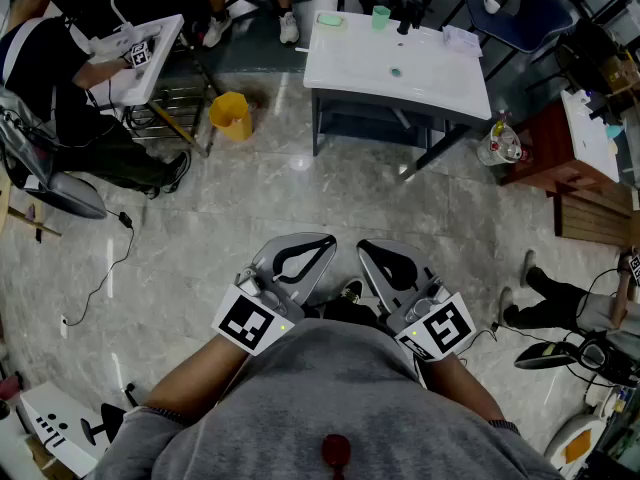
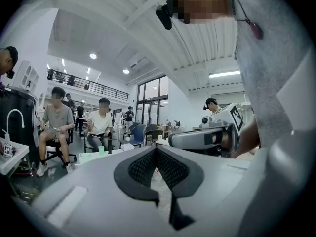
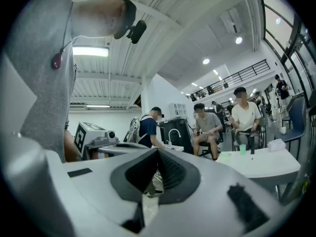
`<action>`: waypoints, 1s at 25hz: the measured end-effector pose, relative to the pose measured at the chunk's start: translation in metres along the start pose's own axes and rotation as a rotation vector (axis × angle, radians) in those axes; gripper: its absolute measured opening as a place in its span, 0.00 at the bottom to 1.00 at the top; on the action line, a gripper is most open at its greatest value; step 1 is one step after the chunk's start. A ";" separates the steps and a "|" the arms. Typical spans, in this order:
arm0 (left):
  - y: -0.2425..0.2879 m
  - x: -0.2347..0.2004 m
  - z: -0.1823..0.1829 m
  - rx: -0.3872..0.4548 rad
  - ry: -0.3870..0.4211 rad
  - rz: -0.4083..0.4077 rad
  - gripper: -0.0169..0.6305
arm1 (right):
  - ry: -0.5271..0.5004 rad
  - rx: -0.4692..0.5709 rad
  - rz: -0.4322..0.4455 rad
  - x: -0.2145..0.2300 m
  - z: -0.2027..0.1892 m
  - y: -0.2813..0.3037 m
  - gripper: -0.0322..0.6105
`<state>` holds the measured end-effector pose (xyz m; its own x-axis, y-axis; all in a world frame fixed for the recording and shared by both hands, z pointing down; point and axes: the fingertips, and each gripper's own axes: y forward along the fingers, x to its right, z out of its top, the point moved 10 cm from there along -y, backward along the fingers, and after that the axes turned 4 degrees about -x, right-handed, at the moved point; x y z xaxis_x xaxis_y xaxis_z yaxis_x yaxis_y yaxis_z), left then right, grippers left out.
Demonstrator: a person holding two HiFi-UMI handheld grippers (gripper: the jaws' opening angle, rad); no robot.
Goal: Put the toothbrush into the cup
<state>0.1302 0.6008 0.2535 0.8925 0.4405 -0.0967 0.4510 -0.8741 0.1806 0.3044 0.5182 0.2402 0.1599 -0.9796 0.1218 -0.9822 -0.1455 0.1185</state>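
A white table (image 1: pixel 440 83) stands across the marble floor, well ahead of me. A green cup (image 1: pixel 380 16) stands upright at its far edge; it also shows in the left gripper view as the green cup (image 2: pixel 101 150) and in the right gripper view as the green cup (image 3: pixel 242 148). A small dark thing (image 1: pixel 397 71) lies mid-table, too small to tell whether it is the toothbrush. My left gripper (image 1: pixel 322 240) and right gripper (image 1: pixel 366 245) are side by side close to my chest, both level, shut and holding nothing, far from the table.
A yellow bin (image 1: pixel 231 116) stands left of the table. A person works at a sink stand (image 1: pixel 140 53) at far left. A wooden bench (image 1: pixel 590 213) and a blue chair (image 1: pixel 530 18) are on the right. Seated people are behind the table. A cable (image 1: pixel 105 268) trails on the floor.
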 end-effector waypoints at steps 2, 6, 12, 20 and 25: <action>-0.004 0.002 -0.002 -0.001 -0.010 0.005 0.04 | 0.004 -0.002 0.000 -0.004 -0.001 -0.001 0.07; -0.006 0.004 -0.003 -0.001 -0.008 0.005 0.04 | 0.004 -0.010 0.000 -0.008 -0.004 -0.003 0.07; -0.007 0.011 -0.004 0.007 -0.008 0.012 0.04 | 0.006 -0.005 -0.005 -0.011 -0.006 -0.010 0.07; 0.015 0.027 0.005 0.019 0.008 0.026 0.04 | -0.004 0.022 -0.009 0.010 0.000 -0.035 0.07; 0.030 0.040 0.010 0.024 -0.007 0.049 0.04 | -0.011 0.030 0.008 0.027 0.001 -0.051 0.07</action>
<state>0.1792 0.5895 0.2450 0.9133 0.3961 -0.0949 0.4068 -0.8992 0.1613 0.3590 0.4993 0.2360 0.1515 -0.9821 0.1118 -0.9859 -0.1420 0.0882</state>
